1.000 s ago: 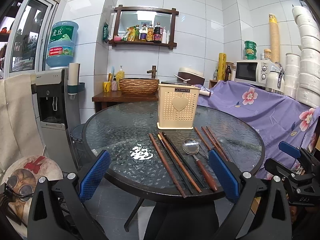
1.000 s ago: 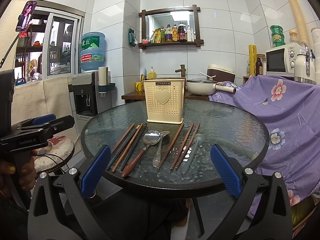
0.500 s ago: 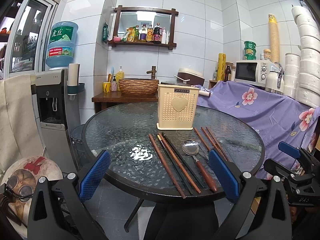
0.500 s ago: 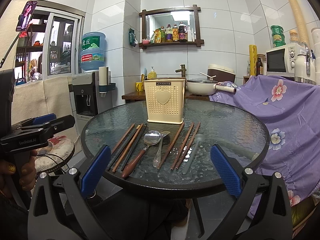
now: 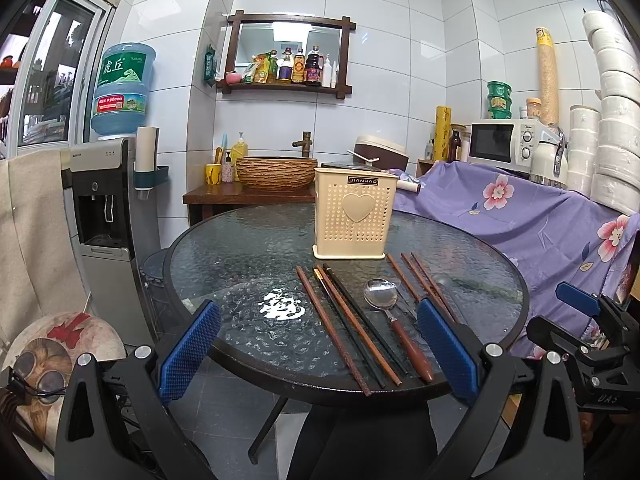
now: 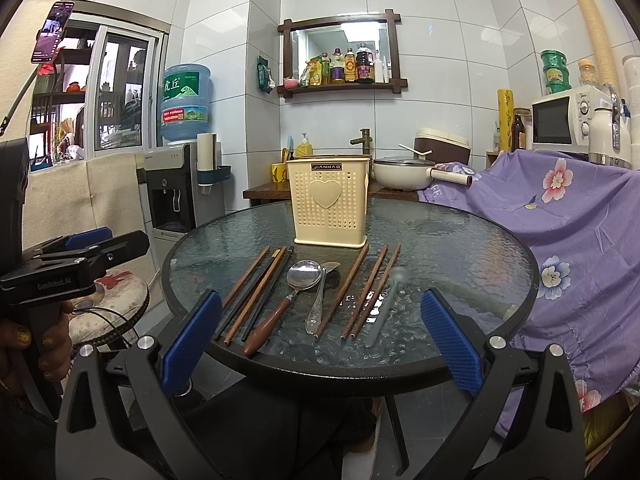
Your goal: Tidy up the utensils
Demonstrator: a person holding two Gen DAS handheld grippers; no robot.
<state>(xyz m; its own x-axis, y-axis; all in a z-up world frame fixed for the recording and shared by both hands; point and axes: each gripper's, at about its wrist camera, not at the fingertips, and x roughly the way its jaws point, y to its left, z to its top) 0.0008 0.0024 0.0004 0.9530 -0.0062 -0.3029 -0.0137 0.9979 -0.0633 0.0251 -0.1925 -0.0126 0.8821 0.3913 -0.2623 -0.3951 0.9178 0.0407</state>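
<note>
A cream utensil holder (image 5: 353, 216) (image 6: 329, 202) with a heart on its front stands upright on the round glass table (image 5: 240, 264) (image 6: 460, 248). In front of it lie several brown and black chopsticks (image 5: 340, 324) (image 6: 256, 292), a wooden-handled spoon (image 5: 386, 300) (image 6: 300, 280), a metal spoon (image 6: 318, 300), more brown chopsticks (image 6: 368, 292) and a clear spoon (image 6: 384, 300). My left gripper (image 5: 320, 350) is open, held before the table's near edge. My right gripper (image 6: 320, 338) is open too, level with the near rim. Neither holds anything.
A purple flowered cloth (image 6: 580, 216) covers furniture to the right of the table. A water dispenser (image 5: 108, 232) stands at the left, a stool (image 5: 60, 344) beside it. Behind the table are a basin counter (image 5: 276, 172), a pot (image 6: 404, 174) and a microwave (image 5: 504, 142).
</note>
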